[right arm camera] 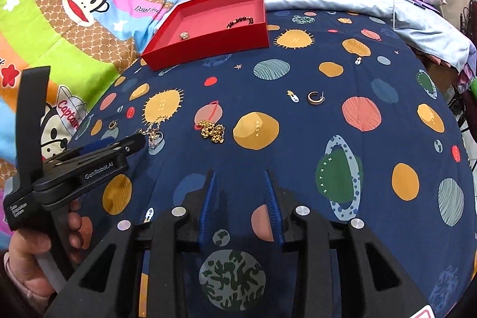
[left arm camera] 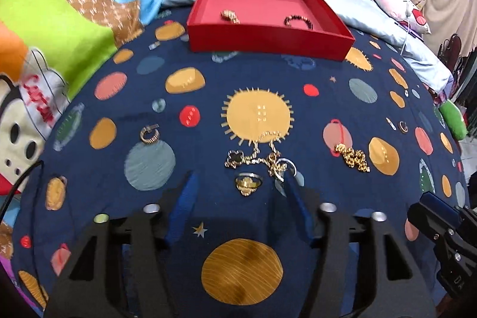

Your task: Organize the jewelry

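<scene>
My left gripper [left arm camera: 240, 182] is open low over the planet-print cloth, its jaws either side of a gold flower ring [left arm camera: 248, 183]. Just beyond lie a clover chain bracelet [left arm camera: 253, 155] and a silver ring [left arm camera: 285, 166] by the right fingertip. A gold chain [left arm camera: 353, 157] lies to the right and a hoop earring [left arm camera: 150, 133] to the left. The red tray [left arm camera: 268, 42] at the back holds a gold piece [left arm camera: 230, 16] and a dark bead bracelet [left arm camera: 298, 21]. My right gripper [right arm camera: 240, 178] is open and empty over bare cloth. It sees the gold chain [right arm camera: 212, 129], a hoop earring [right arm camera: 316, 97] and the tray [right arm camera: 205, 49].
Cartoon monkey bedding [left arm camera: 59, 5] lies on the left, a light blue quilt [left arm camera: 387, 29] and floral fabric behind the tray. The left gripper body [right arm camera: 83, 166] and the hand holding it fill the left of the right wrist view. A small earring [left arm camera: 403, 127] lies far right.
</scene>
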A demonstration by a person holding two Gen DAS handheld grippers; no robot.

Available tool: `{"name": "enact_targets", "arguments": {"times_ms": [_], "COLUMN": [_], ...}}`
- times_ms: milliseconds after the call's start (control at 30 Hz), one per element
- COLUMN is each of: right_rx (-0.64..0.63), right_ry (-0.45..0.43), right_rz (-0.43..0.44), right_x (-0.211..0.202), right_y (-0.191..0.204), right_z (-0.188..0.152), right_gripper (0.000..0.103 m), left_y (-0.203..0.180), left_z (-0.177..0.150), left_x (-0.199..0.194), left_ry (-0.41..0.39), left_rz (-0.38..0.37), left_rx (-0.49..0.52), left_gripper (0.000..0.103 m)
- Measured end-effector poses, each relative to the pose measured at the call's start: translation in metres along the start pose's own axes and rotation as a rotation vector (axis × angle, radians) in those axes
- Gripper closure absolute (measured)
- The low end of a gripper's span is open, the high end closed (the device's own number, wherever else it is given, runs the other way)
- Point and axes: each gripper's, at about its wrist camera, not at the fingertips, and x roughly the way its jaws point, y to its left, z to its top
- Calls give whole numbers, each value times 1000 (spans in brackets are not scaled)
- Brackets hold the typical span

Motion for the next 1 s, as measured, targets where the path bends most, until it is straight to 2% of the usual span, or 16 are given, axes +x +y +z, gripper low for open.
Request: {"name": "enact_targets", "arguments": {"times_ms": [100, 167, 433, 633, 1000], "right_rx": [-3, -4, -21, -22, -65], "right_ry": [0, 1, 6, 7, 21], "right_rz": [2, 2, 10, 31, 23], "right_x": [0, 1, 4, 12, 51], "right_y": [2, 3, 10, 15, 30], "right_z": [1, 1, 3, 13, 40], "right_gripper": [71, 71, 71, 71, 71], "left_y": [5, 6, 16, 15, 21], "left_z": [-3, -5, -8, -9, -8], "left_x": [1, 1, -5, -13, -22], "left_ry": [1, 1, 2, -4, -19], "left_rz": [-9, -15, -72, -95, -114], "left_rx": [-10, -5, -32, -24, -27], "left_gripper": [64, 76, 100, 101, 103]}}
